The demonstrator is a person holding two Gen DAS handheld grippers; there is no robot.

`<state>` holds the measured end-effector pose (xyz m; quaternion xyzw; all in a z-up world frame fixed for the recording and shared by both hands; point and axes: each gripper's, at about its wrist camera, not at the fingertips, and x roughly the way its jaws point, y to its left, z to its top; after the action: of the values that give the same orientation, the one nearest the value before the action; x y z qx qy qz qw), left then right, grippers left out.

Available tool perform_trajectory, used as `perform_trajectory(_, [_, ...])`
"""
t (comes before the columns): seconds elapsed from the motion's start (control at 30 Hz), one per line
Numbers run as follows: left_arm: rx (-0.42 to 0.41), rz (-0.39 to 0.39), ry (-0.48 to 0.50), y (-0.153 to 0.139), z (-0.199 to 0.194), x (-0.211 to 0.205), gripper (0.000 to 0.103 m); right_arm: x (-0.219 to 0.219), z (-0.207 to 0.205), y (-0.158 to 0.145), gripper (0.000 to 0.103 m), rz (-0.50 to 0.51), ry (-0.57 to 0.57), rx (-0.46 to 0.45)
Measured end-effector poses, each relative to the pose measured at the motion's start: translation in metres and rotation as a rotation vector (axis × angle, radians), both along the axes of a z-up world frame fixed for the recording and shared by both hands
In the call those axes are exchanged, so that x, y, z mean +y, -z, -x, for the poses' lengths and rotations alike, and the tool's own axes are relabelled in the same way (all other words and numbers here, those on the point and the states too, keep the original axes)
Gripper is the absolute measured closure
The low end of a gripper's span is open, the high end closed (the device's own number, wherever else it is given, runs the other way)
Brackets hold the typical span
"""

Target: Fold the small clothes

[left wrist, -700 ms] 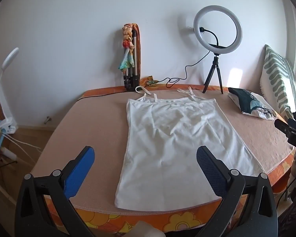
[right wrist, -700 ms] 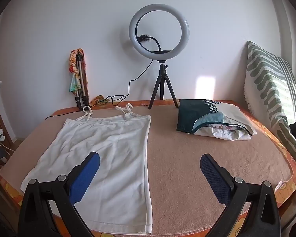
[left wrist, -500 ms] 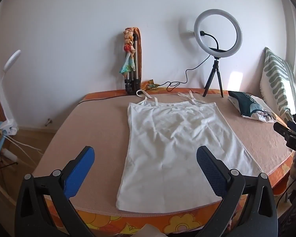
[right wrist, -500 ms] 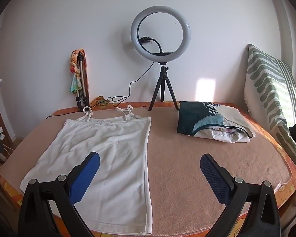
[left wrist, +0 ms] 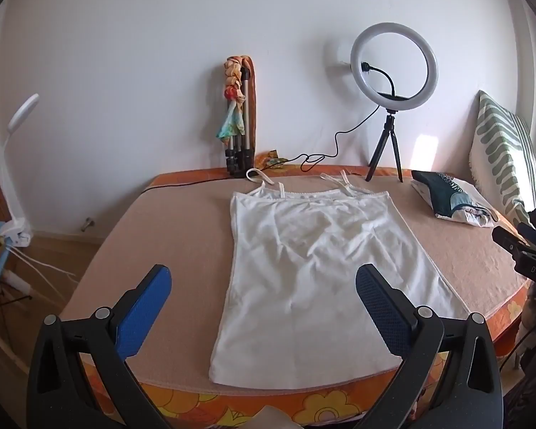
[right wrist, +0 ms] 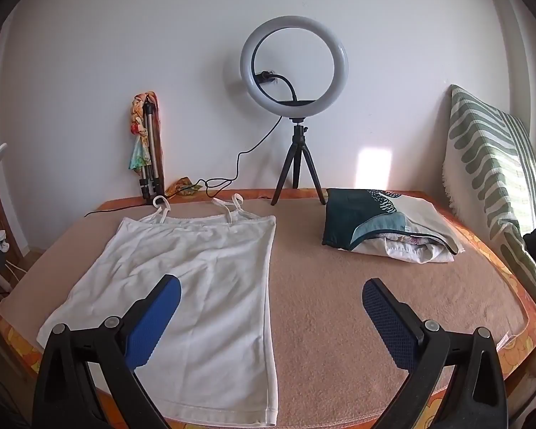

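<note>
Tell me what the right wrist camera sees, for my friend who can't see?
A white strappy cotton top lies flat and unfolded on a tan blanket-covered table. The open right gripper hovers near its hem, beside a folded teal-and-cream clothes pile and round white ring light.

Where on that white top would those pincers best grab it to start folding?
Probably the two bottom hem corners of the white camisole, approached from the near edge. It lies flat, straps pointing toward the wall, hem nearest both open grippers: the left gripper could pinch the left corner, the right gripper the right corner, where thin fabric edges are easiest to slide a finger under.
</note>
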<state>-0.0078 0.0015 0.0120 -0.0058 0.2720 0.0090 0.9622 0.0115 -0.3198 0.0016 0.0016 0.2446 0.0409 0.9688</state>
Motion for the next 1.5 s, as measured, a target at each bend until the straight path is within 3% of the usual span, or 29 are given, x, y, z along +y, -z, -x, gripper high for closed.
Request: perform_trajectory(1.5, [-0.012, 0.004, 0.006, -0.0069, 0.0014, -0.0038, 0.0, 0.004, -0.0017, -0.0023, 0.0, 0.002, -0.004, -0.004])
